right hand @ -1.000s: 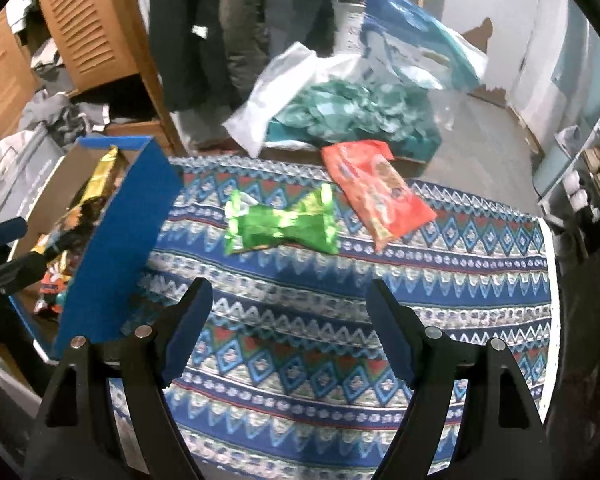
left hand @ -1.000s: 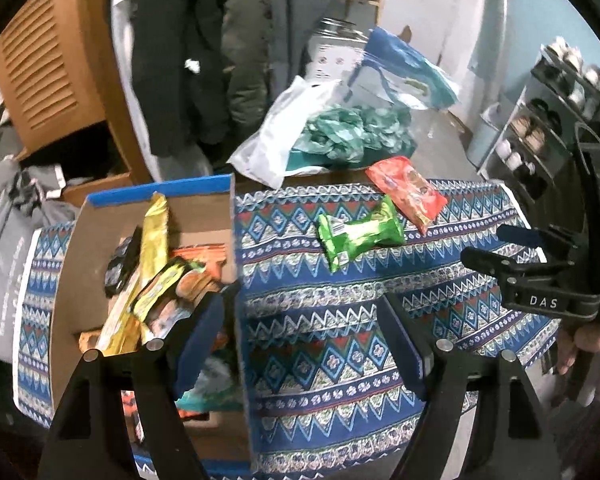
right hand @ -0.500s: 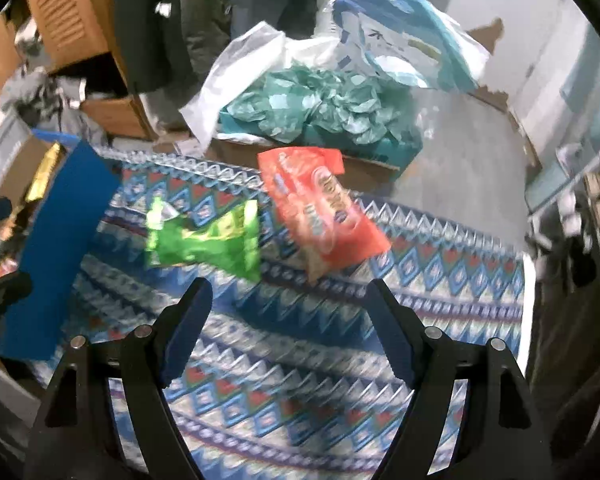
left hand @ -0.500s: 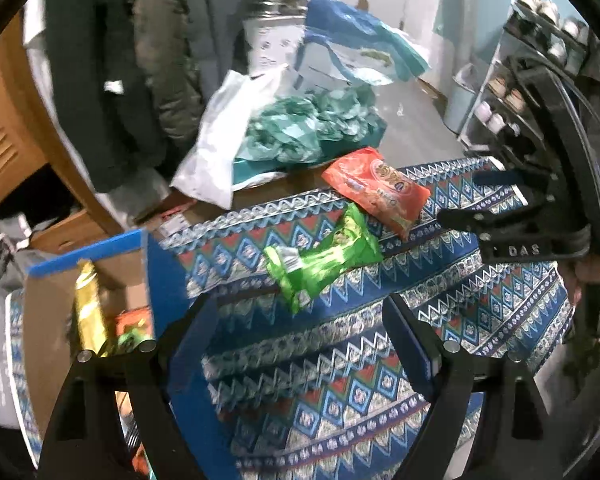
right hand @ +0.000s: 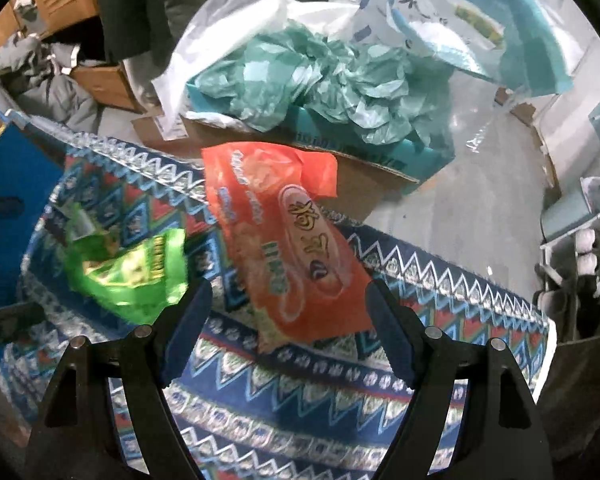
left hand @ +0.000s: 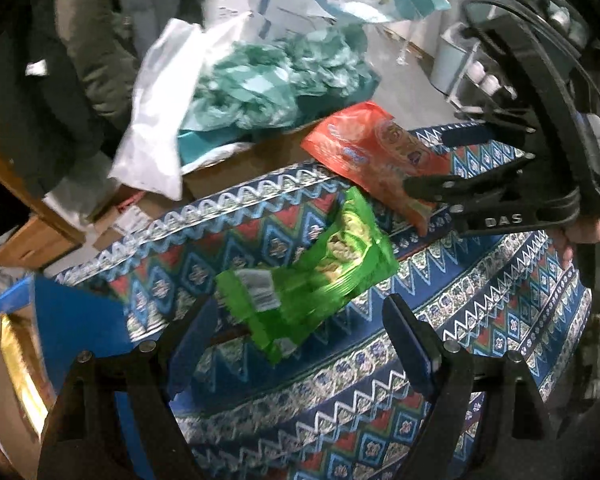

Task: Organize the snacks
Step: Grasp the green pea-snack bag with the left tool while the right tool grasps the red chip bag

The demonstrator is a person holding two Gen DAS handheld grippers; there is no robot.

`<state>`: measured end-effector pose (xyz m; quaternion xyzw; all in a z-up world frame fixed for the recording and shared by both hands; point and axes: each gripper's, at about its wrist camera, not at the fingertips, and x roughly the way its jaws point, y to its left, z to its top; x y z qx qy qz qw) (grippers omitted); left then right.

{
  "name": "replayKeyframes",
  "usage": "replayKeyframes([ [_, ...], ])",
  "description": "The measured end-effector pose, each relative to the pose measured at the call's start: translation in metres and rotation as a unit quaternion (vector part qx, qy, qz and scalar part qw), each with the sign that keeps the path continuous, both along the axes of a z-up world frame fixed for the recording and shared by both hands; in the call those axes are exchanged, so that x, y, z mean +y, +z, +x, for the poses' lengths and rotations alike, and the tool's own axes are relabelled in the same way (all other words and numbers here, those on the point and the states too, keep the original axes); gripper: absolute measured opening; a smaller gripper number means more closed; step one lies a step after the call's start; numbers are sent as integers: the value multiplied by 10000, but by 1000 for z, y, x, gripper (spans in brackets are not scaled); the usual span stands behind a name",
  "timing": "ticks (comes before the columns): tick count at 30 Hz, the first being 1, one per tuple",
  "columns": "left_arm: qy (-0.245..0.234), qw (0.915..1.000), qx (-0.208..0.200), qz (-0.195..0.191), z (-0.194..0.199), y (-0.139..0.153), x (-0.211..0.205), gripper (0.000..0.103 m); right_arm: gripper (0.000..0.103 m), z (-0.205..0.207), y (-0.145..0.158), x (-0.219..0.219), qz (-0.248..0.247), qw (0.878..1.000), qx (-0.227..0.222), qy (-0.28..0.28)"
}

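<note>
Reaching step: the left hand-held gripper (left hand: 296, 338), spread and empty, hangs over the green packet (left hand: 312, 276); the right hand-held gripper (right hand: 288, 320), also spread, over the orange packet (right hand: 284, 248) beside it. Next, each must lower and pinch.

You see glossy, crinkled plastic film on the green snack packet (left hand: 320, 276) and the orange snack bag (right hand: 288, 256). They lie on a matt woven patterned cloth (left hand: 480, 320). The box wall (left hand: 80, 328) looks like matt blue-faced cardboard.
</note>
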<state>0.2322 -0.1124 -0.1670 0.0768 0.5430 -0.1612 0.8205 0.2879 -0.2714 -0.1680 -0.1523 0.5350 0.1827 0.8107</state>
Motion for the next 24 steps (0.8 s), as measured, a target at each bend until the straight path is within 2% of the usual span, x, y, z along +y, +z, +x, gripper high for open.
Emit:
replayKeyframes([
  [8, -633, 9972, 95, 395, 13, -23, -20, 85, 78, 13, -22, 6, -49, 9996, 10, 287],
  [11, -605, 9972, 212, 385, 19, -31, -20, 86, 78, 15, -30, 11, -248, 9990, -6, 375],
  [16, -523, 9979, 179, 322, 26, -36, -21, 89, 79, 20, -39, 17, -389, 9985, 37, 394],
  [20, -479, 9976, 320, 374, 30, -46, -24, 89, 79, 19, -43, 23, -590, 9971, -84, 475],
  [24, -311, 9978, 401, 419, 33, -55, -23, 88, 79, 21, -42, 23, -520, 9979, -77, 380],
])
